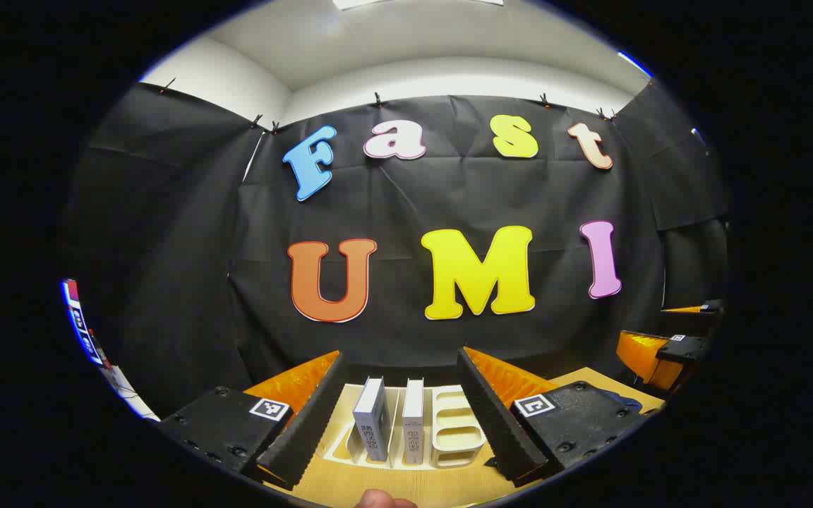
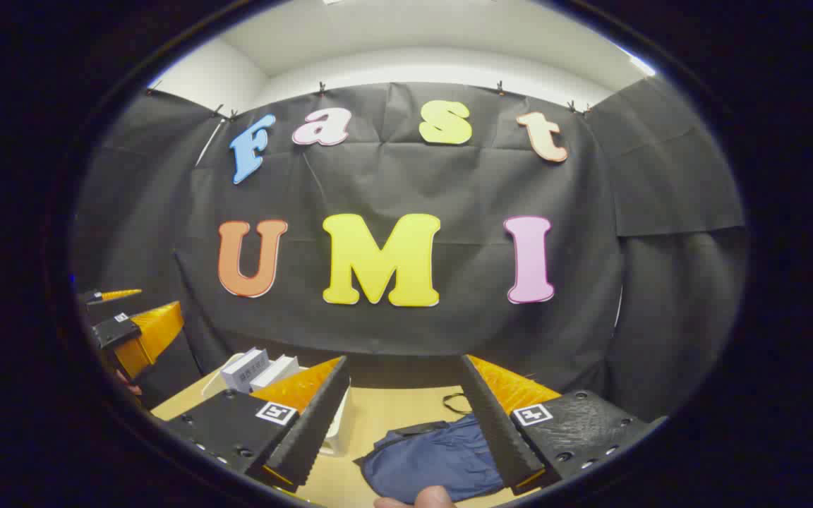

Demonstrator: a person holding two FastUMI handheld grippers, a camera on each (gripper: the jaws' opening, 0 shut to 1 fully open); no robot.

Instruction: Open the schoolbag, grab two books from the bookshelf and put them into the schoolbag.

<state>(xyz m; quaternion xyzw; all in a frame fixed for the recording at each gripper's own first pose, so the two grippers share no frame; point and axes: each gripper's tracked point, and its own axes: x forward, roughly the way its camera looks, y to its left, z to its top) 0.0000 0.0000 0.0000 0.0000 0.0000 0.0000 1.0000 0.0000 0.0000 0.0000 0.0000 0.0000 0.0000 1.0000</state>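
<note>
In the left gripper view, a fingertip [image 1: 385, 499] pokes in at the bottom edge, nearest the lens. Above it the left gripper [image 1: 399, 395] points level at the booth wall, its two ribbed fingers spread wide and holding nothing. The wooden table [image 1: 378, 483] runs beneath. Between the fingers, low in the centre, stands the pale slotted bookshelf [image 1: 452, 430] with two upright white books [image 1: 371, 420] side by side in its left slots.

In the right gripper view, the right gripper [image 2: 403, 402] is likewise level, wide open and empty. Below its fingers, at bottom centre, the dark blue fabric schoolbag [image 2: 431, 458] lies flat and crumpled on the table, a black strap loop at its far end.
</note>
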